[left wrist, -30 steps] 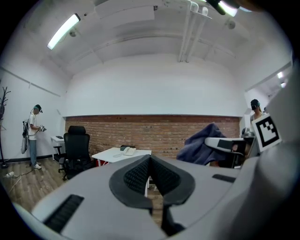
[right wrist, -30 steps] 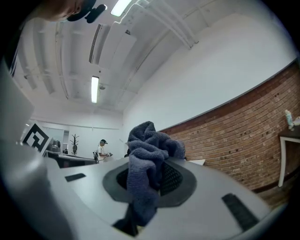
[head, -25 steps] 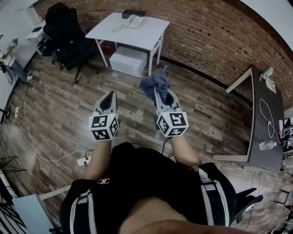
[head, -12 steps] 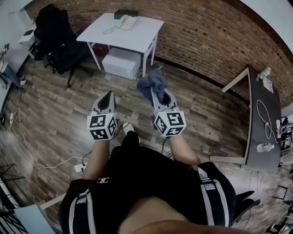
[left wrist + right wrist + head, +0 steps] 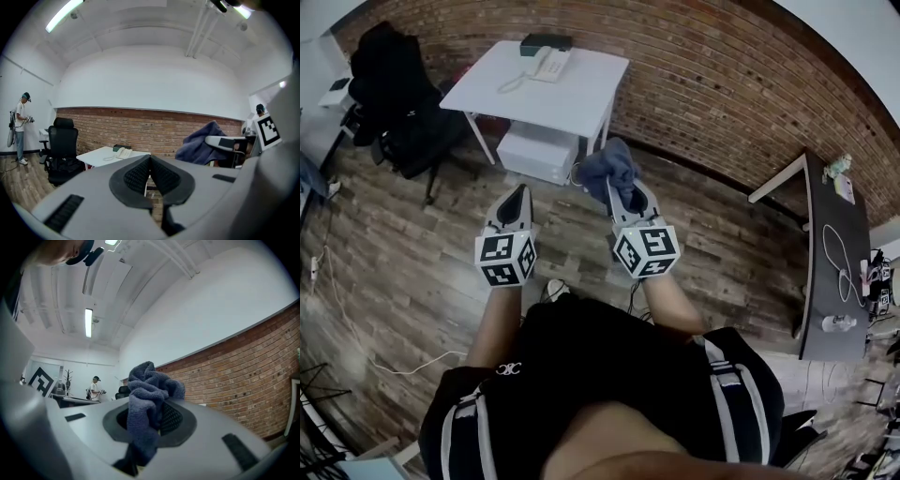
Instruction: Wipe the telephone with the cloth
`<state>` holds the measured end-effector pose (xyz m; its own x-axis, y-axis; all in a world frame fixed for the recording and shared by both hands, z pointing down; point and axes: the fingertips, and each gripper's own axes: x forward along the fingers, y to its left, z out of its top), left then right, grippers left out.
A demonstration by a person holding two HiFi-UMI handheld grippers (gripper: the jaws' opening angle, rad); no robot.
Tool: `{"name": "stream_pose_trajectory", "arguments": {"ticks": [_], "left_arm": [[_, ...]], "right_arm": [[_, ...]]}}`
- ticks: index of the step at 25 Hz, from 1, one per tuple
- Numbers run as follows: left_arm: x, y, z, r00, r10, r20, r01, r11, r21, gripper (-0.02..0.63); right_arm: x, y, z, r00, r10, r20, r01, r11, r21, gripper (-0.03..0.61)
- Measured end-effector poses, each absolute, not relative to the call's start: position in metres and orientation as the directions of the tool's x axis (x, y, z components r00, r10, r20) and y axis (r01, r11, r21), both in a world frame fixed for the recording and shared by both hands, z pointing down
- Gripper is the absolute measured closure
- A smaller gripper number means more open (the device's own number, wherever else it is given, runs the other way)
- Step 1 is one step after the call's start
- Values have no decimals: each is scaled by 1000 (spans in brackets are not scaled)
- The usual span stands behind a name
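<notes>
Wiping not begun: right gripper (image 5: 625, 193) pinches the blue cloth (image 5: 607, 167), left gripper (image 5: 517, 193) pressed together empty, telephone (image 5: 546, 64) well apart at the white table's (image 5: 567, 98) far edge.

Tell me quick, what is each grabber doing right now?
Left gripper: closed, holding nothing.
Right gripper: closed on the blue cloth.

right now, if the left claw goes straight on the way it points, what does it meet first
Probably the white table, near its end; the telephone sits left of that line. Depth is unclear.
</notes>
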<state>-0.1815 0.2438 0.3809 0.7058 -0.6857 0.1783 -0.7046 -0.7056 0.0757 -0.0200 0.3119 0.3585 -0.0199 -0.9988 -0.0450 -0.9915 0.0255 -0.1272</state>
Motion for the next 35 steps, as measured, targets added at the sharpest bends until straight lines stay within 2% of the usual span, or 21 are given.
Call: {"name": "stream_pose_trajectory", "arguments": {"ticks": [12,25,35], "left_arm": [[-173,117,377,695,-700,166,-718,-691,90,621],[-159,36,407,647,-727,231,-759,-642,106,620],[-102,-86,405,624,-748,227,-777,-624,82,620]], "right_arm": [[-12,180,356,-54,-995,-83,-983,67,-170,532],[15,85,384,-96,-994,-42,-978,102,-182,532],[79,-46,381,-107,-991,-75,-976,119,-183,532]]}}
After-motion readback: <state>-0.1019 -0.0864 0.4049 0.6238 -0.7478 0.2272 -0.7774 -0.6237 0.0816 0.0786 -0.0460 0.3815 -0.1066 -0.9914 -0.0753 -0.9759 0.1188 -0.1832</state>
